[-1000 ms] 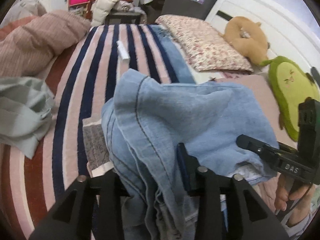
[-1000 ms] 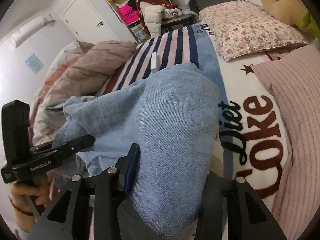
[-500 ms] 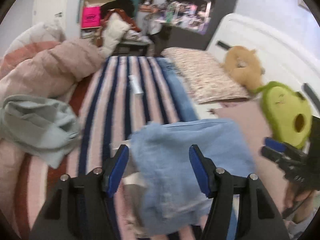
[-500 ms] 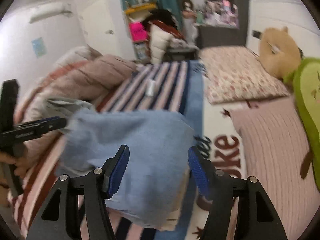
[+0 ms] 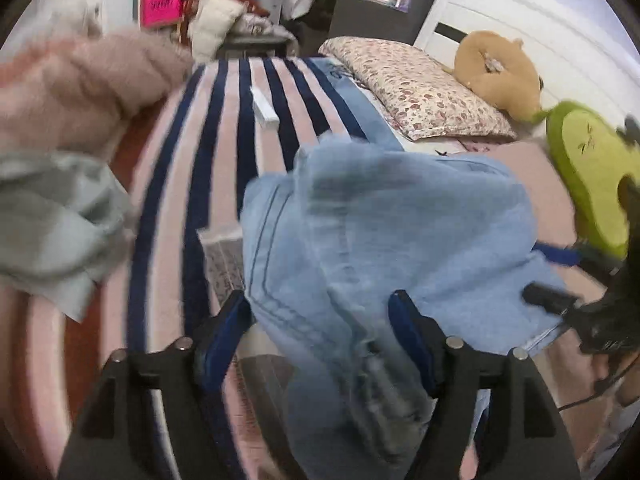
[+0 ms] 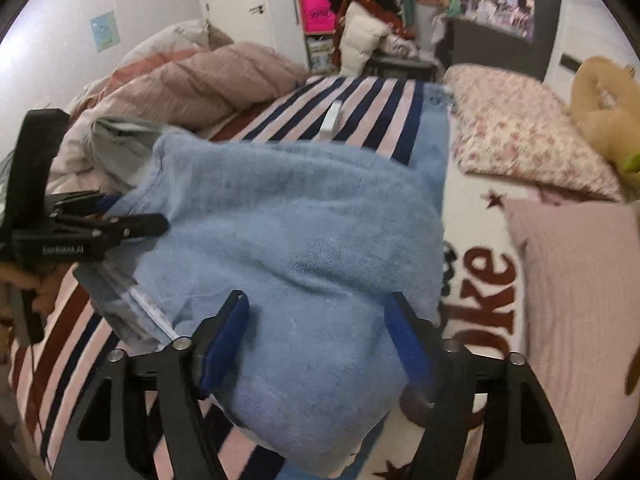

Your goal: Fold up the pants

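The light blue jeans (image 5: 380, 220) lie in a folded heap on the striped bedspread (image 5: 224, 152). My left gripper (image 5: 320, 320) straddles their near left edge. Its jaws are opening, and the denim lies loose between them without being pinched. In the right wrist view the same jeans (image 6: 300, 232) bulge up between the blue pads of my right gripper (image 6: 316, 328), whose jaws are also opening and do not press on the cloth. Each view shows the other gripper at the far side of the heap: the right gripper (image 5: 552, 276) and the left gripper (image 6: 136, 212).
A grey-green garment (image 5: 52, 224) and a pink duvet (image 5: 80, 84) lie to the left. A printed sheet (image 5: 224, 256) pokes out under the jeans. Further off are a small white object (image 5: 264, 106), a floral pillow (image 5: 420, 88), a tan plush (image 5: 496, 72) and a green avocado plush (image 5: 588, 184).
A second ago both grippers were nearly shut on bunched denim. Both sets of jaws have since spread wide, and the jeans have dropped into a flatter heap on the bed.
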